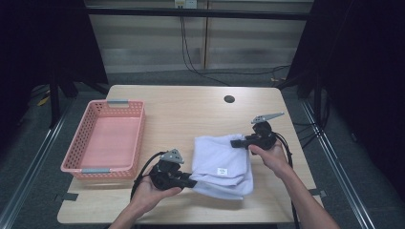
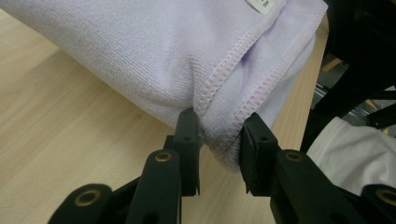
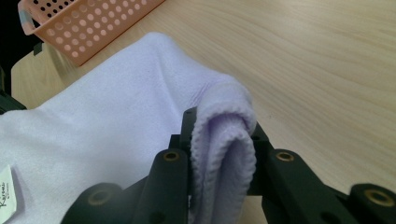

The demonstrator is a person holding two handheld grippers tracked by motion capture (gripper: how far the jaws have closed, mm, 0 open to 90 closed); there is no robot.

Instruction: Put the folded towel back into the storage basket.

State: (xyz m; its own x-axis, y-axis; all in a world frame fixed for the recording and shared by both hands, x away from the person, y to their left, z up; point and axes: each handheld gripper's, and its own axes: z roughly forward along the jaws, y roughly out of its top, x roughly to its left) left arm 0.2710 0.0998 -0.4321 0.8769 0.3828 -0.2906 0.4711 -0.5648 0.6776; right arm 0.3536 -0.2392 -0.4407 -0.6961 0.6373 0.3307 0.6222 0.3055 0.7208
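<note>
Left gripper point(image 2: 219, 140): its 2 fingers point(image 2: 189, 140) are pinching a stitched corner of the lavender towel point(image 2: 154, 56), the bunched hem seated between the pads. Right gripper point(image 3: 219, 140): its fingers point(image 3: 261, 140) are clamped on a thick folded roll of the same towel, with several layers filling the gap.

Position of the item: in the high view the towel point(image 1: 220, 164) lies loosely folded on the near right half of the worktop point(image 1: 191, 114), a small white label facing up. The left gripper point(image 1: 191, 182) takes it at the near left corner, the right gripper point(image 1: 235, 142) at the far right edge. The cloth sags between the 2 holds, and much of it appears to rest on the wood.

Step in hand, as judged: a 2-point hold for lifting, either to fold the towel again or to carry it to the pink basket point(image 1: 107, 138). The next move calls for both hands to travel together, so that neither pinch is pulled loose.

Edges and room: the towel's near corner lies close to the worktop's front edge, a risk of draping over. The basket stands well apart to the left, empty. Open wood lies beyond the towel as far as the round cable hole point(image 1: 229, 99).
</note>
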